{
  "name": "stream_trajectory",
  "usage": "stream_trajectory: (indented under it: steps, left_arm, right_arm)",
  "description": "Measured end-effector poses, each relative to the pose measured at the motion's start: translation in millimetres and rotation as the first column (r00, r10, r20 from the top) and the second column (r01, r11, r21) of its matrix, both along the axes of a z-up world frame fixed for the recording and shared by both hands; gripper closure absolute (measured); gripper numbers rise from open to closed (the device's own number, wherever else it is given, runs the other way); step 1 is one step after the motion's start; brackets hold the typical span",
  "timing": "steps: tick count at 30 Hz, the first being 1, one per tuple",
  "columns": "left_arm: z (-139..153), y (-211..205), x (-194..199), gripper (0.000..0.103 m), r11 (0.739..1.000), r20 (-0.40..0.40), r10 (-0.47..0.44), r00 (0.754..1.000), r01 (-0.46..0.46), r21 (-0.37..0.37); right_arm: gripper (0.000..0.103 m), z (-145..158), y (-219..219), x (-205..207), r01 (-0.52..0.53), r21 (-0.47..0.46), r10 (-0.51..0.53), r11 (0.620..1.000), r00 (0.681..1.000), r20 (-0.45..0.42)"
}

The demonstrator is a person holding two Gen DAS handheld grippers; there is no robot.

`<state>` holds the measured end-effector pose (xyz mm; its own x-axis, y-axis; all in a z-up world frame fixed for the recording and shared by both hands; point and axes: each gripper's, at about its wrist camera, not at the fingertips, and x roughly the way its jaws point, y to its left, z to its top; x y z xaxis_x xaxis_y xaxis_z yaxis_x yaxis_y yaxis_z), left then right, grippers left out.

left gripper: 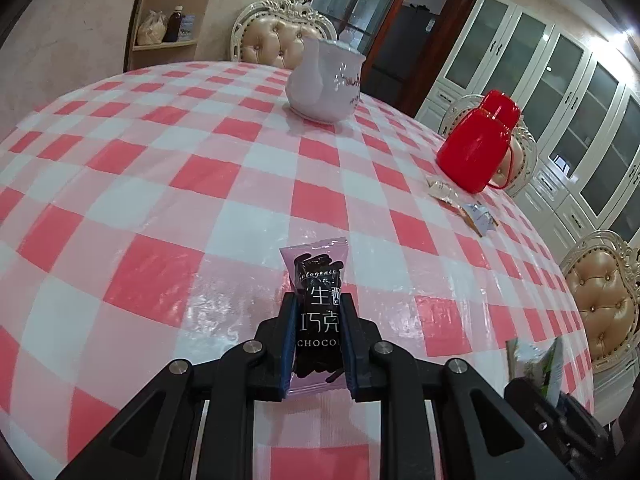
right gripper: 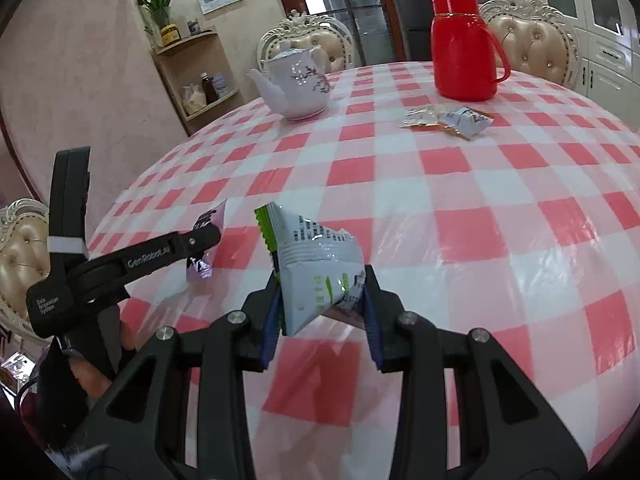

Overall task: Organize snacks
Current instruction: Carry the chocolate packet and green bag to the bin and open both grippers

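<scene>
My left gripper [left gripper: 319, 304] is shut on a pink-and-black chocolate packet [left gripper: 316, 272], holding it lengthwise just above the checked tablecloth [left gripper: 160, 184]. From the right wrist view, that gripper [right gripper: 212, 236] is at the left with the same packet [right gripper: 210, 216] sticking out of it. My right gripper [right gripper: 322, 280] is shut on a white-and-green snack packet [right gripper: 308, 248], which is crumpled and tilted up to the left. This packet [left gripper: 536, 364] also shows at the lower right of the left wrist view. Two or three loose snack packets [right gripper: 466, 120] lie near the far side of the table.
A red thermos jug [right gripper: 460, 52] stands at the back right, just behind the loose packets. A white teapot [right gripper: 296, 84] stands at the back left. Padded chairs [right gripper: 532, 36] ring the round table. A corner shelf [right gripper: 196, 80] stands against the wall.
</scene>
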<state>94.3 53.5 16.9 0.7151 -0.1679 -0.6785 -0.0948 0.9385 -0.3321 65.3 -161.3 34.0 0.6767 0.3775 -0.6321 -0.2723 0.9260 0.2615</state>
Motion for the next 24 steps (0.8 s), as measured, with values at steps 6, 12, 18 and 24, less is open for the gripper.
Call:
stream_trajectory:
  steps: [6, 12, 18, 24]
  left_arm:
    - [6.8, -3.5, -15.5, 0.082, 0.999, 0.022, -0.004, 1.000, 0.003, 0.047]
    - [4.3, -1.3, -42.2, 0.082, 0.996, 0.015, -0.009, 1.000, 0.008, 0.085]
    - [5.1, 9.7, -73.8, 0.082, 0.995, 0.028, 0.012, 1.000, -0.015, 0.103]
    - [9.1, 25.2, -102.1, 0.082, 0.992, 0.049, 0.055, 0.997, -0.060, 0.110]
  right_arm:
    - [0.064, -5.2, 5.2, -4.6, -0.022, 0.001, 0.022, 1.000, 1.000, -0.004]
    - [0.064, -1.9, 13.8, -10.7, -0.059, 0.016, 0.059, 0.998, 0.998, 0.006]
    - [0.064, -0.8, 37.1, -24.1, -0.133, -0.007, 0.133, 0.991, 0.991, 0.015]
    - [0.064, -2.1, 55.9, -37.0, -0.190, -0.025, 0.190, 0.981, 0.981, 0.020]
